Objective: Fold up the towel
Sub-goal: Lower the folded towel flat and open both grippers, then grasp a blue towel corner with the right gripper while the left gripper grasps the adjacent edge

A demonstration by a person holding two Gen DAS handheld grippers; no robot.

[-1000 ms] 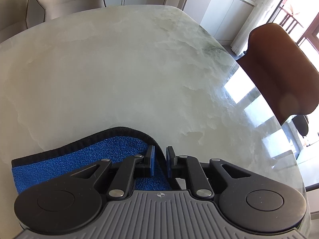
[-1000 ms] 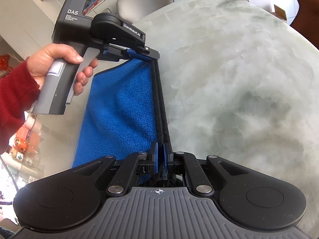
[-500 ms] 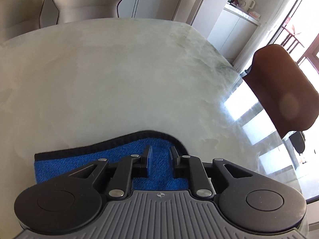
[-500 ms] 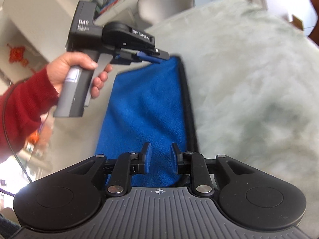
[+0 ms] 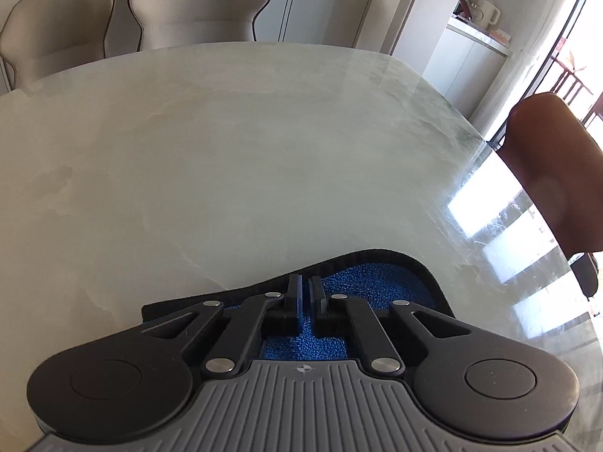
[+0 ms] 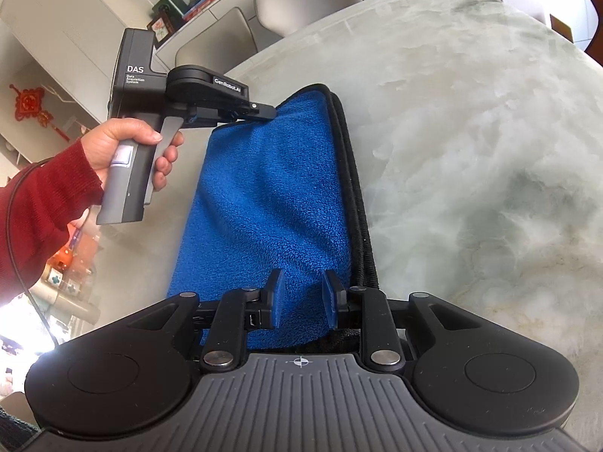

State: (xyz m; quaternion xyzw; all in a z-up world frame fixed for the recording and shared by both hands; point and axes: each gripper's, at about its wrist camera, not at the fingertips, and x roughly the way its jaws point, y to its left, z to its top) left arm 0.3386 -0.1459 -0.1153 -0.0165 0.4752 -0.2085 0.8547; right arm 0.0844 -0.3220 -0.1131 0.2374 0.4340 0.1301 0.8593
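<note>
On the pale marble table (image 5: 226, 158), the blue towel (image 6: 271, 196) lay folded, its black-trimmed edges stacked along one side. My right gripper (image 6: 303, 297) hovered over the near end, fingers apart — my left gripper (image 5: 304, 293), fingers nearly together with nothing between them, was above the far corner.

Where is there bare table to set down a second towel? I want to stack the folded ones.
Bare marble table runs from the towel's black edge out to the beige chairs and toward the brown chair. It is crowded only at the near edge, where the left gripper and right gripper hang over the towel.
</note>
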